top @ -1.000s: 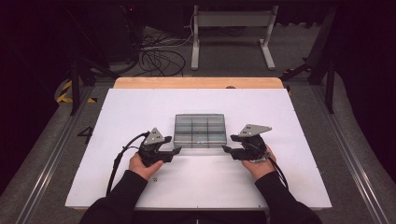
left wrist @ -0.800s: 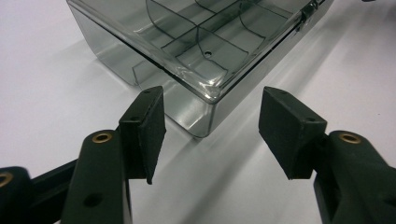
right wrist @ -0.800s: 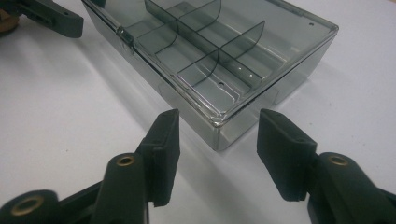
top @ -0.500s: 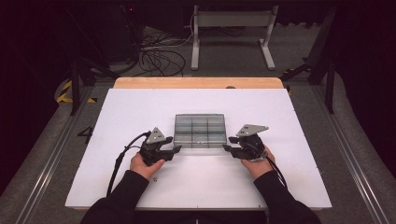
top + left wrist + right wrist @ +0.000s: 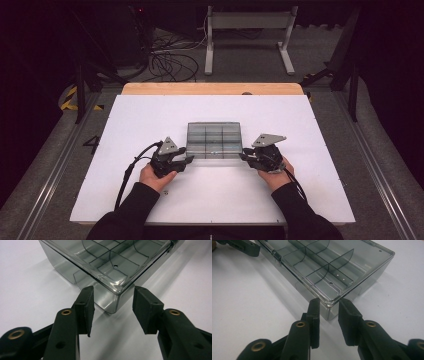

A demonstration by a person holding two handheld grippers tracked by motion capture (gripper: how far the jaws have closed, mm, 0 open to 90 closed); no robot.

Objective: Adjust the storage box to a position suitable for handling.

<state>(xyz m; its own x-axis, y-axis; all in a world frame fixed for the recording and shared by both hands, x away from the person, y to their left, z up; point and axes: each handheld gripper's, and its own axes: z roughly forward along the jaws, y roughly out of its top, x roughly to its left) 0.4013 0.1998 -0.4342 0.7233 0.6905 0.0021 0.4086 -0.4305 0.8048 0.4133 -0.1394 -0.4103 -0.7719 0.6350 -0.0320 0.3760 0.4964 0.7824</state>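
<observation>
High view: clear compartment box [image 5: 215,140], lid closed, mid white table [image 5: 150,115]; left gripper [image 5: 186,160] at its near-left corner, right gripper [image 5: 243,156] at its near-right corner.
Left gripper view: jaws just closing, half open, corner between, untouched.
Right gripper view: jaws just closing, narrow gap astride corner; contact unclear.

Both sleeves [image 5: 131,210] are black. Each black gripper, left gripper [image 5: 186,160] and right gripper [image 5: 244,157], carries a grey three-cornered plate [image 5: 169,145] and trails a black cable [image 5: 129,172]. The jaws bear brass-ringed pivots [image 5: 66,312] and flat matte pads [image 5: 315,317]
</observation>
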